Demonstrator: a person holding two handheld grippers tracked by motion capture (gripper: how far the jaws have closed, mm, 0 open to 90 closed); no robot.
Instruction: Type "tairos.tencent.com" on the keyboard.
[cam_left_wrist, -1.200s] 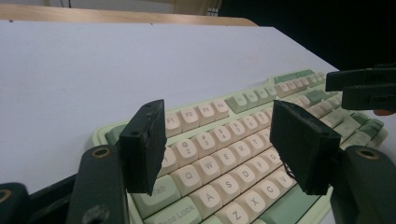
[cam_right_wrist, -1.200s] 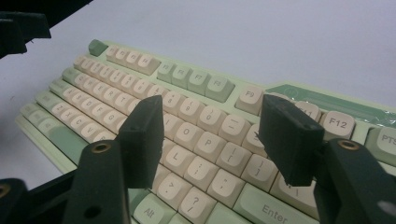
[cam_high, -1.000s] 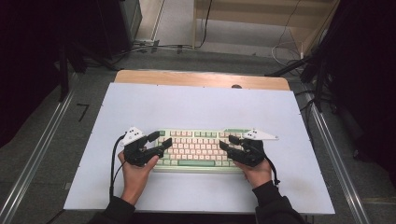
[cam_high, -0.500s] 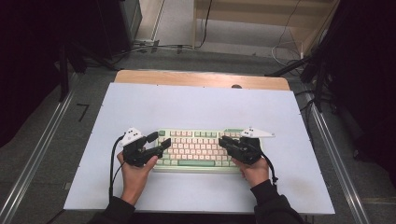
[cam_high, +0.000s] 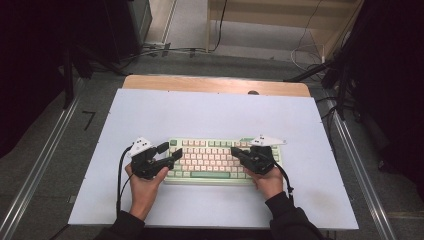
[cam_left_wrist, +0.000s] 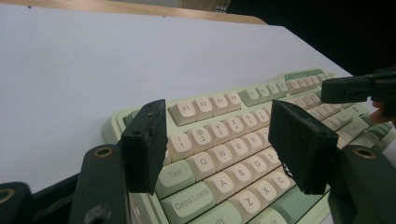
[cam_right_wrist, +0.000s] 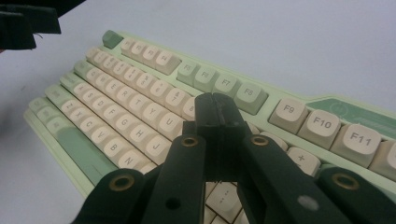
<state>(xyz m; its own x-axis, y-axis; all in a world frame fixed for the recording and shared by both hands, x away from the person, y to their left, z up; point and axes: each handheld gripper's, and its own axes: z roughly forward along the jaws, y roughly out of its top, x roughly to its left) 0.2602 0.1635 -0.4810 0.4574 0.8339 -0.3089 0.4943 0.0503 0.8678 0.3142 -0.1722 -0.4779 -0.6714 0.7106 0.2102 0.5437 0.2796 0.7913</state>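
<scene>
The keyboard (cam_high: 215, 160) lies on the white desk (cam_high: 210, 115), near its front edge and about midway between the left and right edges, with its long side parallel to that front edge. The work in hand seems to be pressing keys with the gripper tips. The right gripper (cam_high: 236, 151) has just been closing, and in the right gripper view its jaws now stand fully together, pad against pad, with nothing between them; the closed tip (cam_right_wrist: 215, 112) hovers over the middle of the key field, somewhere below the F-key row, but whether it already touches a key I cannot tell. The left gripper (cam_high: 170, 151) is over the left end of the keyboard; its jaws are apart and hold nothing, and in the left gripper view the keys from Tab to the letters show through the gap. I judge that the step now is to make a narrow point of the right gripper for typing. The next move calls for lowering this point straight onto one single key, without touching its neighbours, and then lifting it again.
</scene>
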